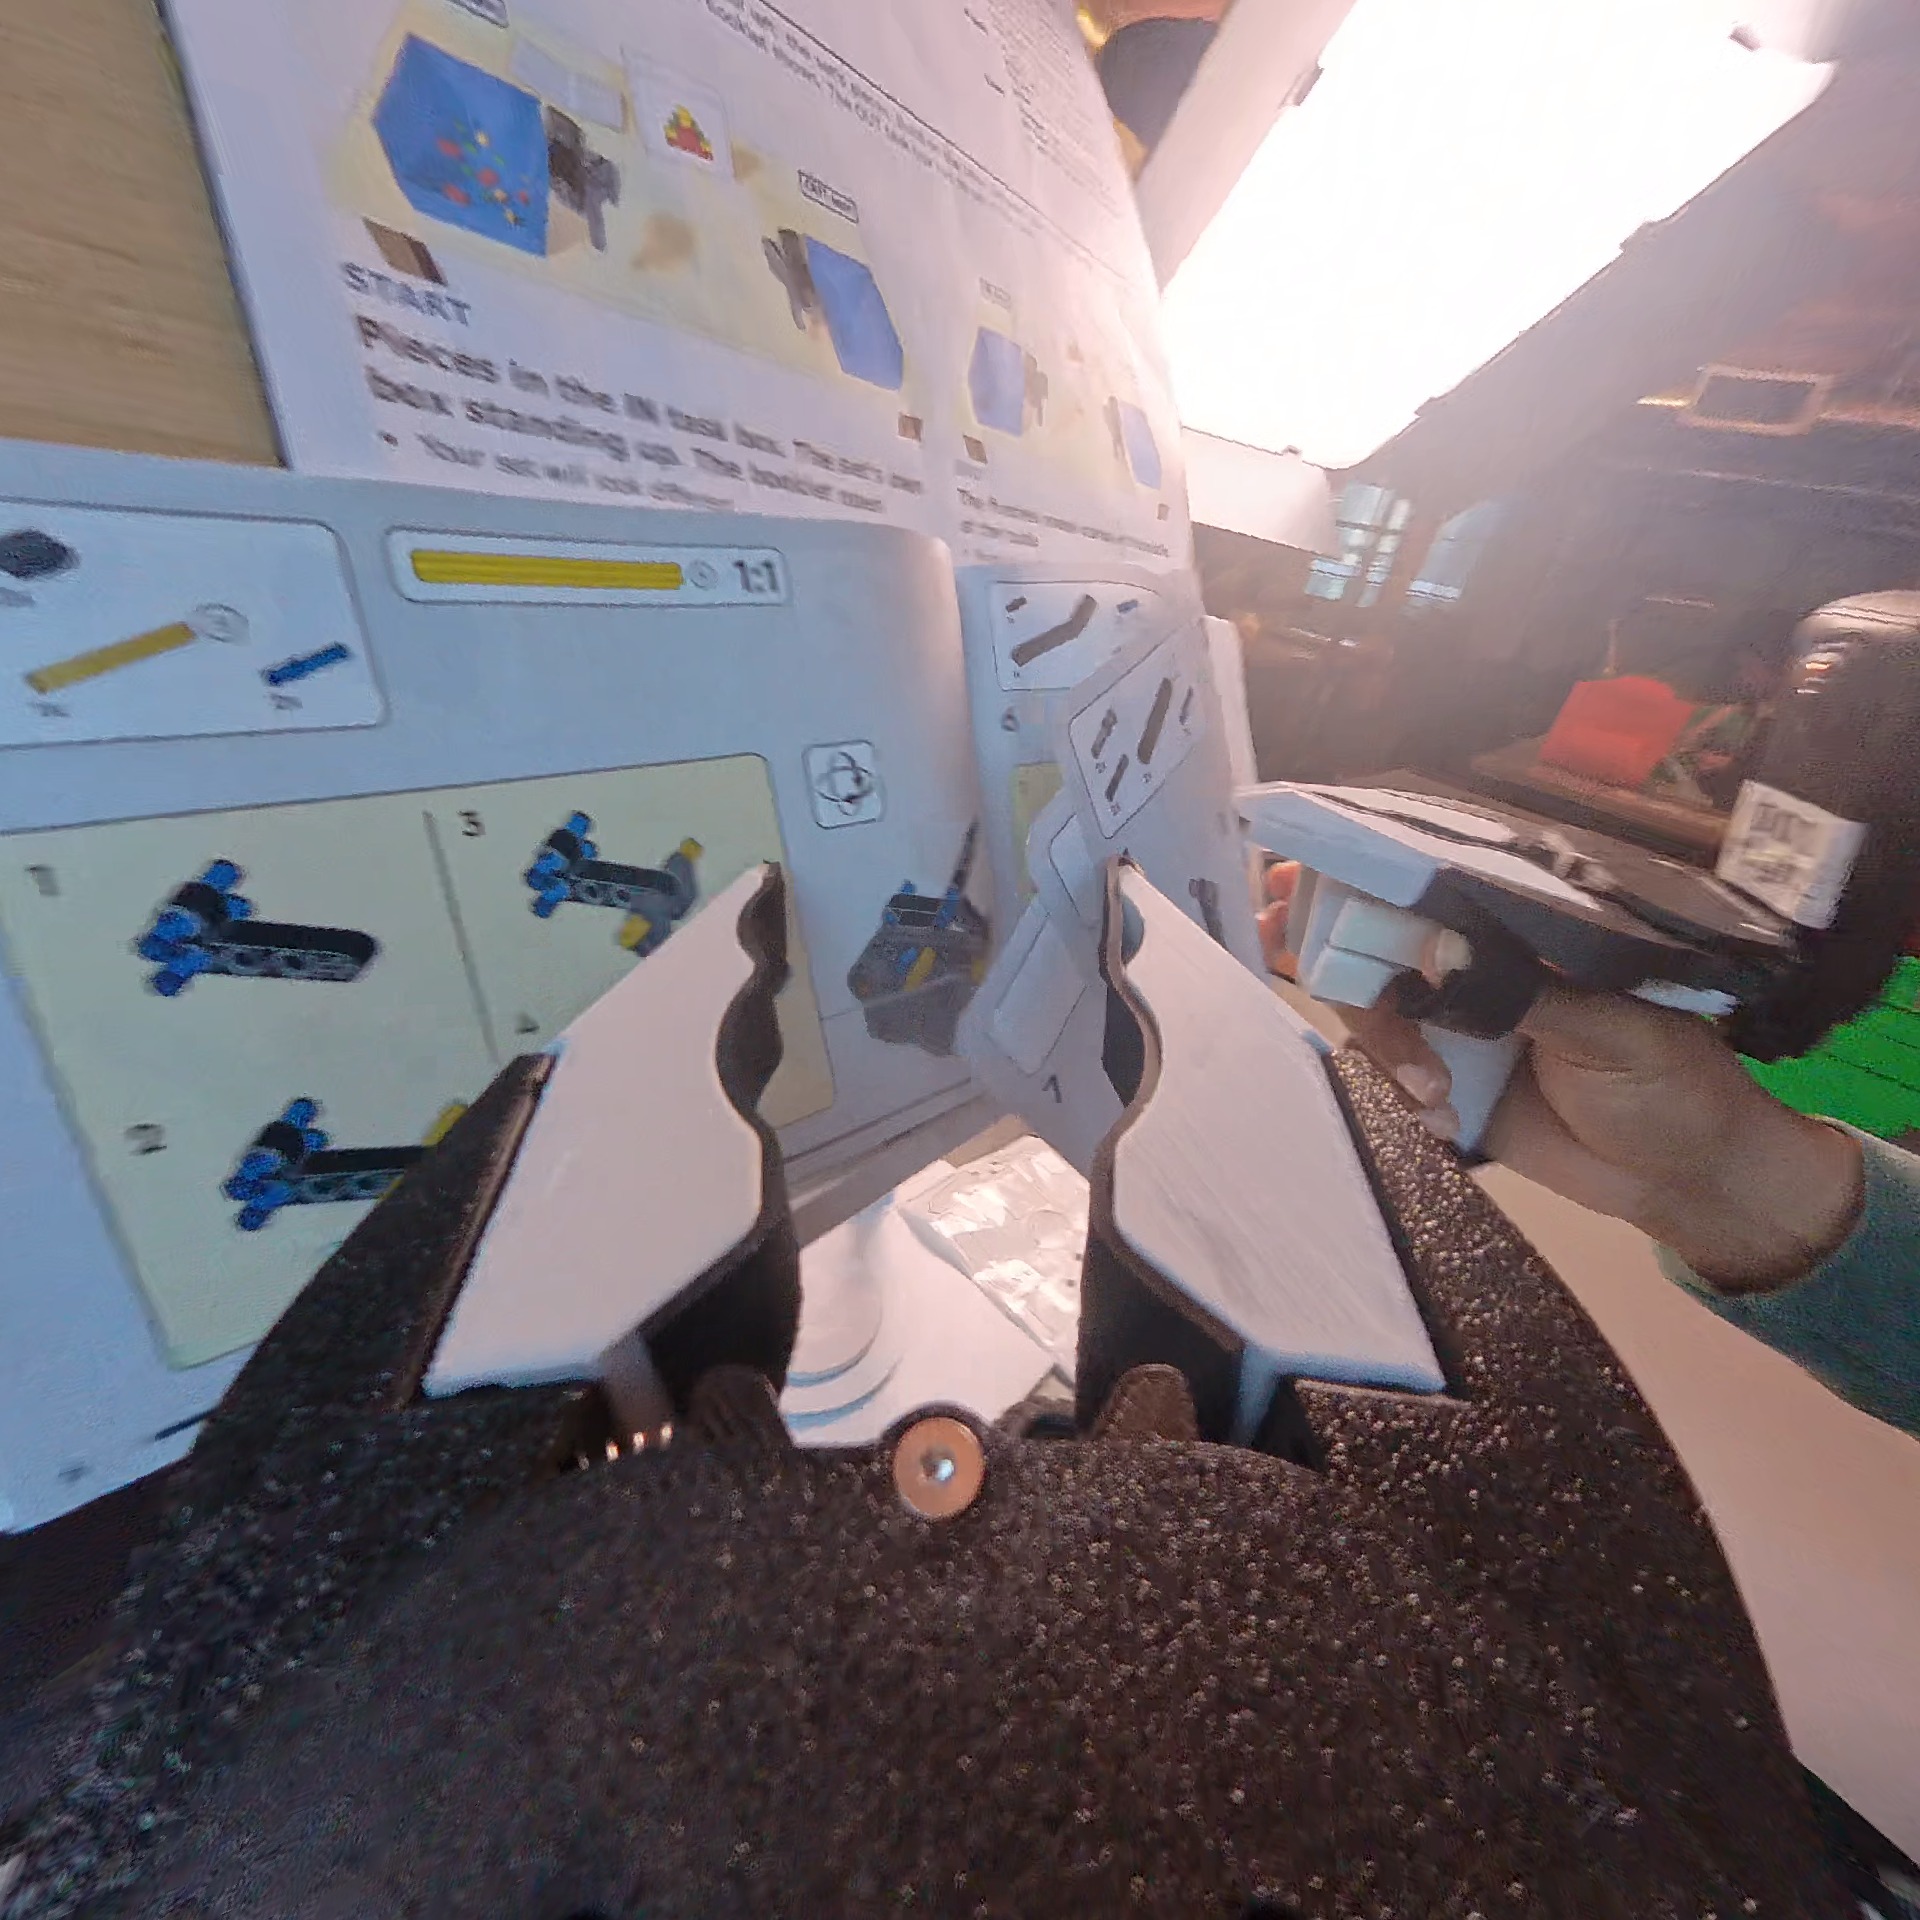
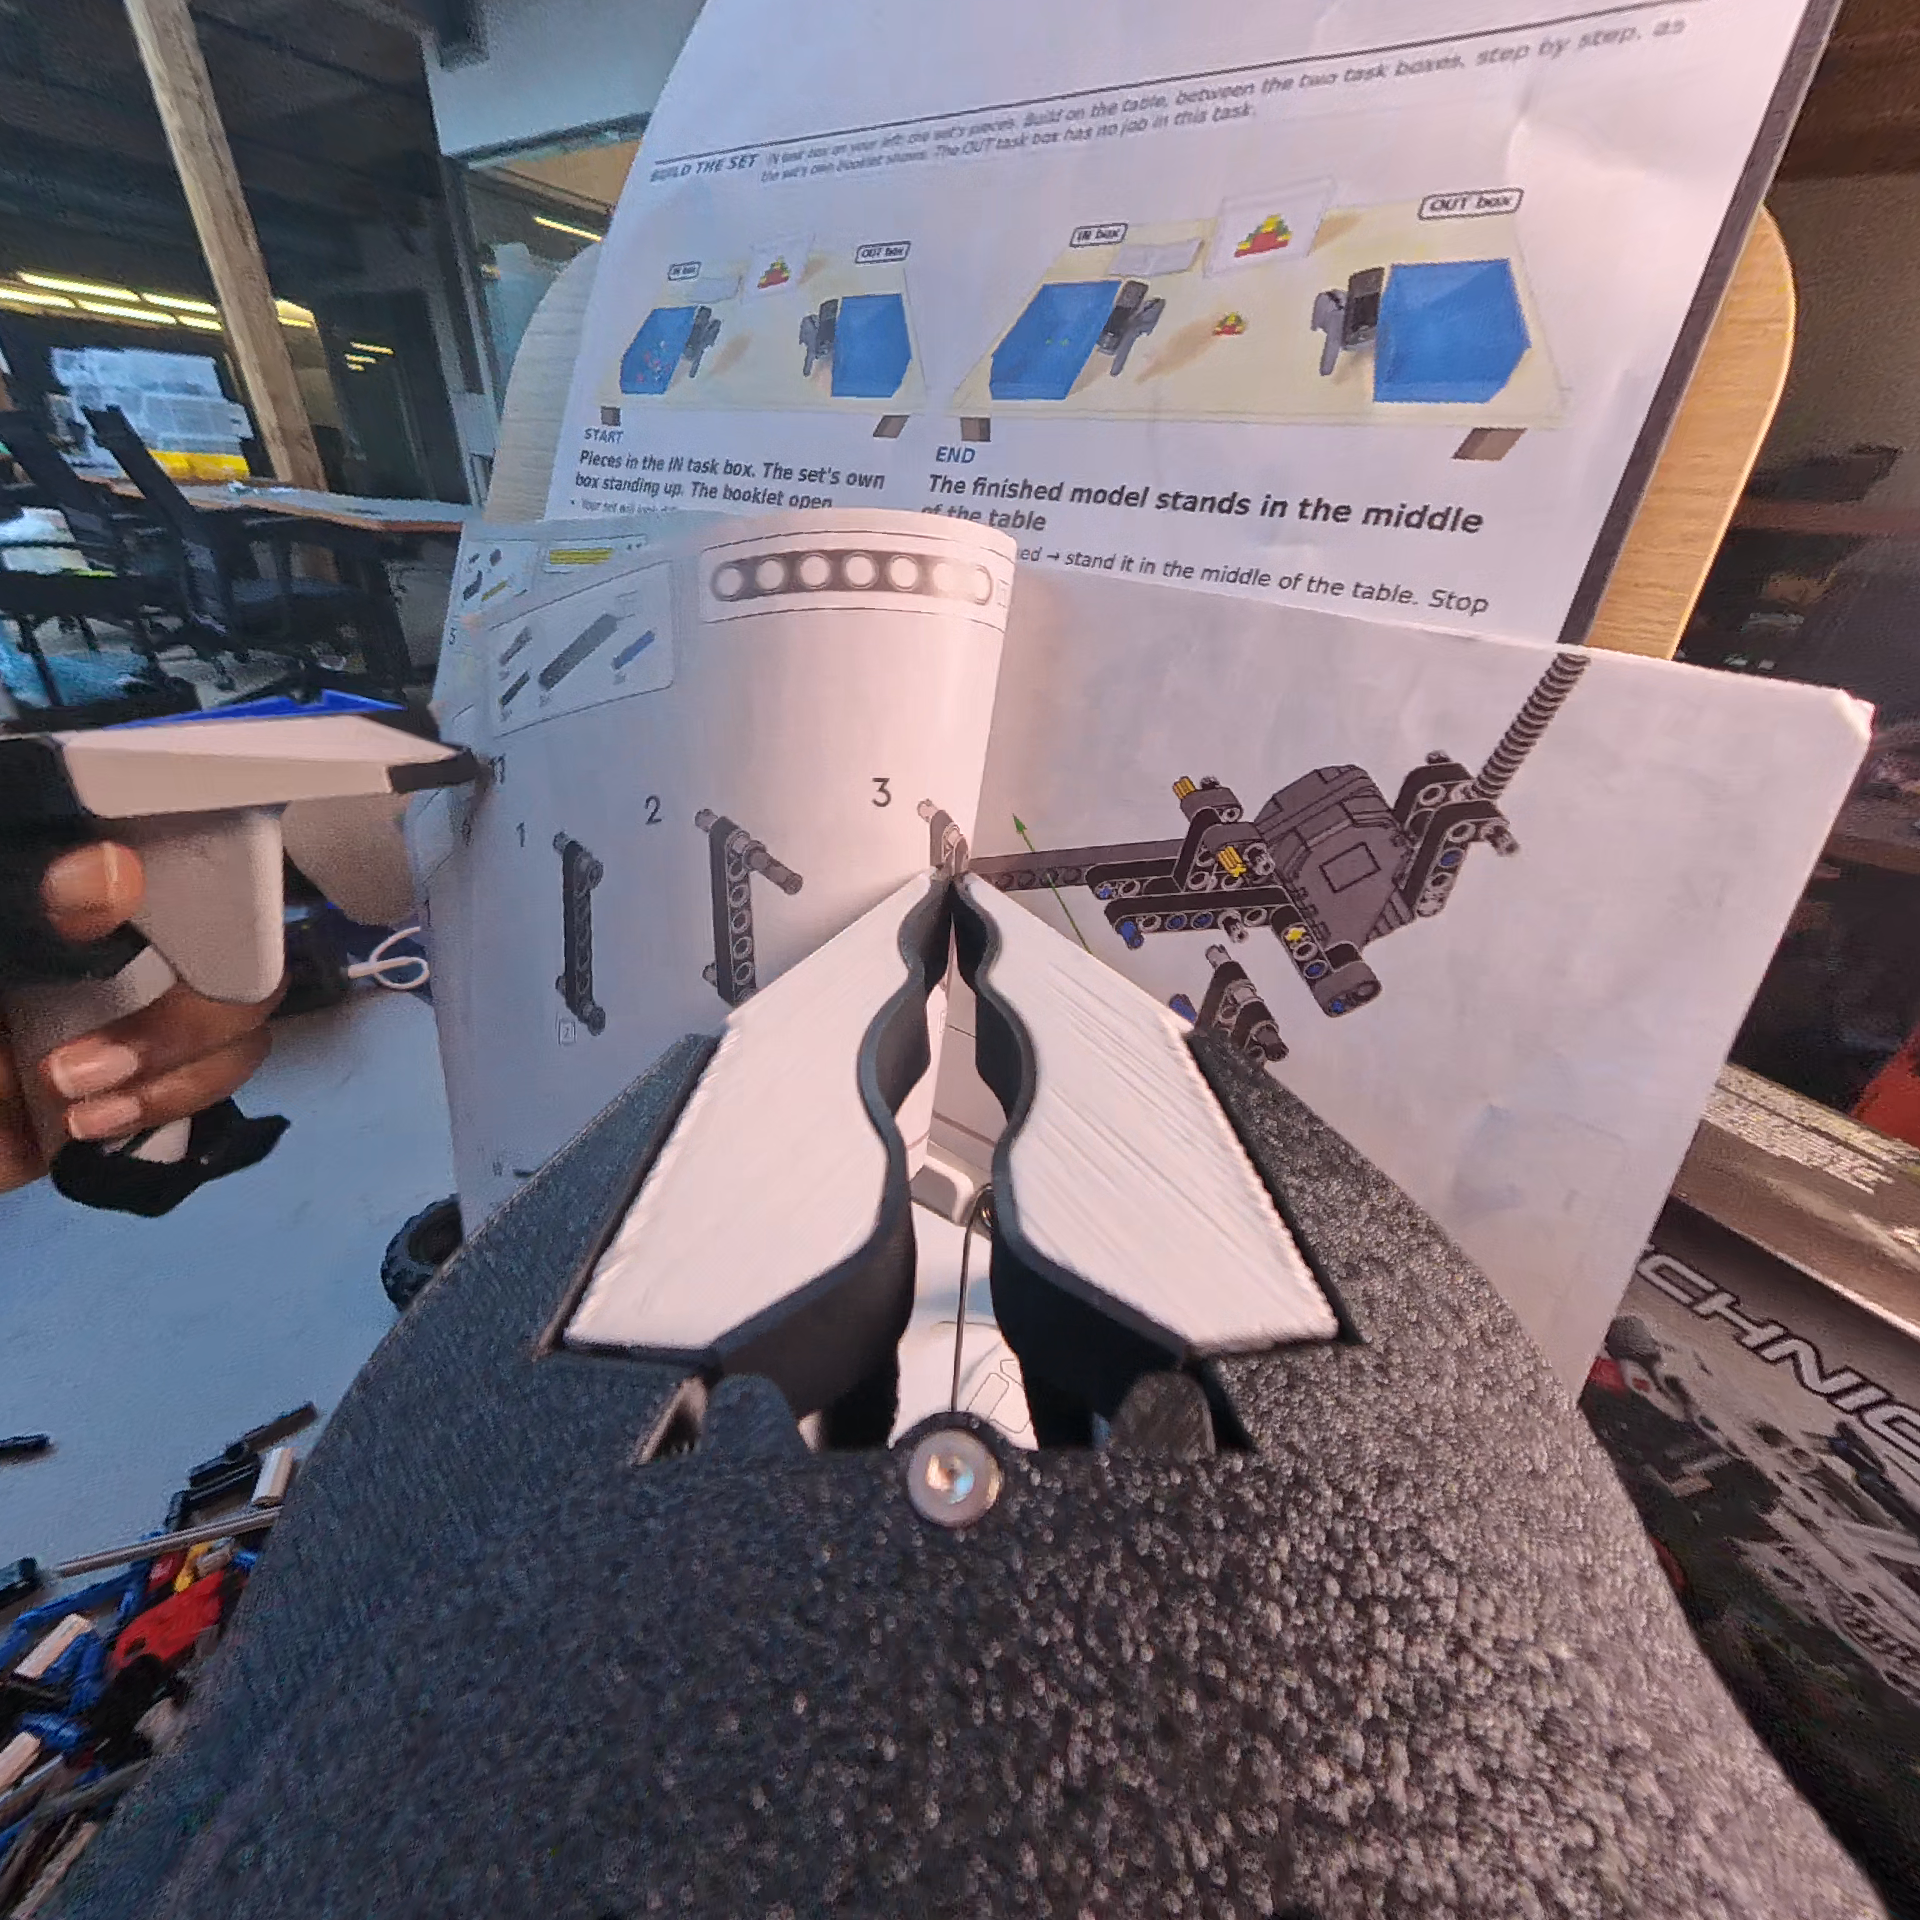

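A large printed instruction sheet point(image 2: 1195, 312) stands upright across the upper half of the right wrist view, propped against a wooden board point(image 2: 1704, 499). In front of it, at centre frame, stands the open building booklet point(image 2: 1455, 1039), its pages rising vertically. The right hand-held gripper point(image 2: 951, 883) is closed on a curling page point(image 2: 831, 748) of the booklet, pinching it at the tips. The left hand-held gripper point(image 1: 940, 894) is open, its fingers spread either side of the same page bundle at centre frame, the right-hand finger touching the paper. At lower left in the right wrist view, loose building pieces point(image 2: 135, 1621) lie on the pale surface point(image 2: 208, 1299); a printed box point(image 2: 1766, 1455) sits lower right.
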Tool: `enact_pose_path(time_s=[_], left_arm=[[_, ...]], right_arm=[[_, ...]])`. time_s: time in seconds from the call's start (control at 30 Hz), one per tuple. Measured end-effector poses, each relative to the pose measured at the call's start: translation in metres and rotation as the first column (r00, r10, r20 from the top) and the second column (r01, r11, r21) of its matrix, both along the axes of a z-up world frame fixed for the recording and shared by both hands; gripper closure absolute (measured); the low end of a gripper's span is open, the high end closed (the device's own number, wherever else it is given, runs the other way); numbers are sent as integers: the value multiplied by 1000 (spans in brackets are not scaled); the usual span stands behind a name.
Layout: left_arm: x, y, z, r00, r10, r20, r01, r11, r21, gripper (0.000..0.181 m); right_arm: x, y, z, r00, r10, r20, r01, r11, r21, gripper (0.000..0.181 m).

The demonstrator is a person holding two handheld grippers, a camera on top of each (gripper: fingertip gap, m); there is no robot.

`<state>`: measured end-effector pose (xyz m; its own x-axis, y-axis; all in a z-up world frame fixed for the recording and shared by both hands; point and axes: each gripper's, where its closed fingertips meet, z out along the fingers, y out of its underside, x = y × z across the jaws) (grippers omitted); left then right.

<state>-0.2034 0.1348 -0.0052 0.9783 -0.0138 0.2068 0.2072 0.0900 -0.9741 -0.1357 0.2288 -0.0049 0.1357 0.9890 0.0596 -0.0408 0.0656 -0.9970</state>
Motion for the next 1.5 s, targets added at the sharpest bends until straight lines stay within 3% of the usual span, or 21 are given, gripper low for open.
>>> enact_pose_path(time_s=[0.07,0.13,0.2,0.33,0.43,0.5,0.57,0.67,0.7,0.8,0.83,1.03,1.2,1.3,1.37,1.43,1.5], left_arm=[[26,1,0,983,-176,55,175,984,31,130],[40,4,-5,963,-253,89,251,968,27,140],[58,6,-11,939,-335,79,336,942,-9,173],[75,1,-4,921,-387,48,387,922,-2,181],[79,-8,9,911,-409,49,408,912,35,181],[79,-11,13,912,-409,37,408,912,34,181],[80,-10,15,911,-412,27,412,911,25,181],[88,-6,15,897,-442,17,442,897,13,181],[91,-4,14,897,-441,8,441,897,4,181],[95,-4,10,901,-433,-27,433,901,-23,178],[95,-6,10,902,-431,-31,431,902,-25,176],[82,-13,10,915,-399,-55,398,917,-34,181],[75,-18,9,919,-387,-78,383,922,-59,181],[68,-25,13,926,-365,-93,360,931,-66,181],[53,-31,18,943,-314,-113,307,949,-75,181],[33,-35,25,961,-250,-116,240,966,-91,181],[12,-39,28,973,-187,-135,169,977,-133,181]], right_arm=[[0,2,-1,1000,15,-3,-16,999,-48,181],[1,4,-1,1000,17,-7,-18,997,-73,181],[0,6,-3,1000,13,4,-13,997,-80,181],[9,10,1,1000,-26,5,26,999,-30,180],[33,-2,22,996,10,-93,-5,998,58,158],[50,-31,32,980,138,-141,-114,980,165,138],[53,-55,24,975,209,-78,-186,953,240,116],[31,-69,1,979,191,72,-203,948,245,90],[23,-68,-6,978,173,113,-196,954,229,92],[13,-65,-8,972,195,132,-220,951,215,135],[13,-65,-6,967,222,122,-243,949,200,139],[22,-67,1,935,343,88,-352,930,105,145],[31,-50,9,928,372,37,-372,928,16,160],[33,-21,14,965,260,27,-261,965,29,163],[37,31,15,998,-11,55,7,997,70,163],[53,84,12,950,-296,97,279,947,162,158],[73,110,17,887,-454,87,432,881,193,152]])
